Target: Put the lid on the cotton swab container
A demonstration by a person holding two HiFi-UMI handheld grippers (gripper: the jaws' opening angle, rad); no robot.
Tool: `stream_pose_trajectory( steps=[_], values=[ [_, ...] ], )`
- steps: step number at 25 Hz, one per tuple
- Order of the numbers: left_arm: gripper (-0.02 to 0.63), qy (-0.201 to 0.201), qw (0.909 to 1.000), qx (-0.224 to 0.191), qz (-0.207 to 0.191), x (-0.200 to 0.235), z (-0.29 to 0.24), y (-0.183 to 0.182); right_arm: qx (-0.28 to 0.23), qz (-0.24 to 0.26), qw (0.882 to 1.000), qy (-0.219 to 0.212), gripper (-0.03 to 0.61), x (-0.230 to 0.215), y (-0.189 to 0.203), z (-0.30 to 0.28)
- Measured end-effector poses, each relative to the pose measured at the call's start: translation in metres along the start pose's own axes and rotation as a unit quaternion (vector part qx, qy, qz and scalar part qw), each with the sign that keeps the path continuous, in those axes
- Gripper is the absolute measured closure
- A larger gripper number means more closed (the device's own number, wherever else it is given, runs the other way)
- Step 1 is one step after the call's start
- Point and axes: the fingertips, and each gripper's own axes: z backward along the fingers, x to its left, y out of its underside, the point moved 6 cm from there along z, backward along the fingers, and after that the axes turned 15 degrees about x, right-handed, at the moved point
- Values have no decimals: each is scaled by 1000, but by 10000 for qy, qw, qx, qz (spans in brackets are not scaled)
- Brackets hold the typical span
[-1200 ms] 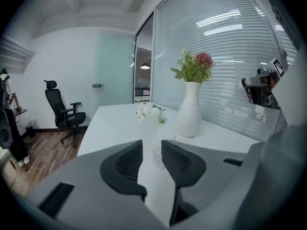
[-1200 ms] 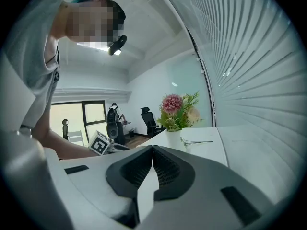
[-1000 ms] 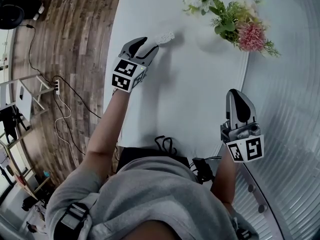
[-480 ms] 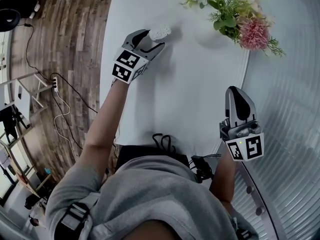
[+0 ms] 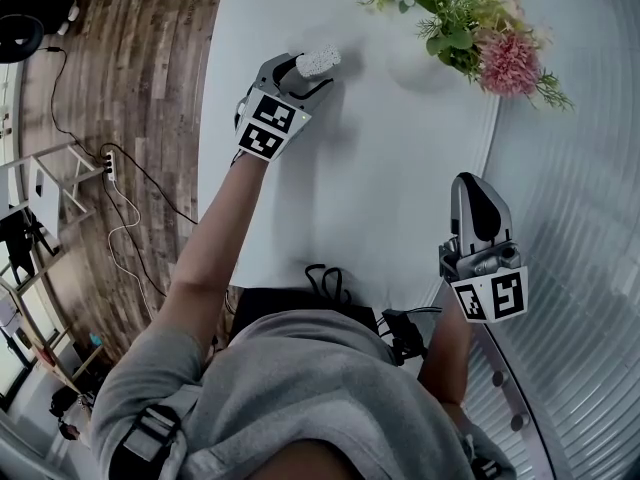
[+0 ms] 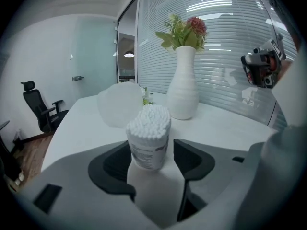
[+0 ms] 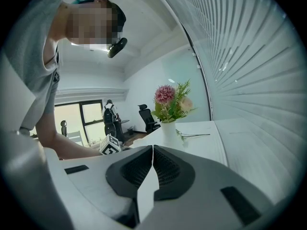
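Note:
The cotton swab container (image 6: 149, 135), a small clear tub packed with white swabs and without a lid, stands upright on the white table (image 5: 380, 188). My left gripper (image 6: 152, 153) has just been opening and now straddles the container (image 5: 318, 61) with a gap at each pad. In the head view the left gripper (image 5: 303, 78) is at the table's far left. A frosted, rounded white thing (image 6: 120, 104) sits behind the container; I cannot tell if it is the lid. My right gripper (image 5: 472, 190) hovers at the near right, and its pads meet on nothing in the right gripper view (image 7: 152, 150).
A white vase (image 6: 183, 90) of flowers (image 5: 480, 38) stands at the table's far side, close behind the container. Slatted window blinds (image 5: 580, 218) run along the right. Left of the table is wooden floor with cables (image 5: 125, 198). A black strap (image 5: 328, 286) lies at the near edge.
The left gripper has shifted a little up the picture and rolled. Its jaws have spread, and the container, earlier tilted at the fingertips, now stands free between them. The right gripper has stayed put.

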Motion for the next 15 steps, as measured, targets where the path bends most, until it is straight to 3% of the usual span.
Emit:
stream_pose_trajectory(
  steps=[3, 15],
  values=[
    [373, -105, 9999, 4, 21, 1, 0, 0, -8, -11, 10000, 16, 552, -1, 1, 2],
    [385, -91, 9998, 89, -144, -5, 11, 4, -72, 56, 9999, 98, 552, -2, -6, 11]
  ],
)
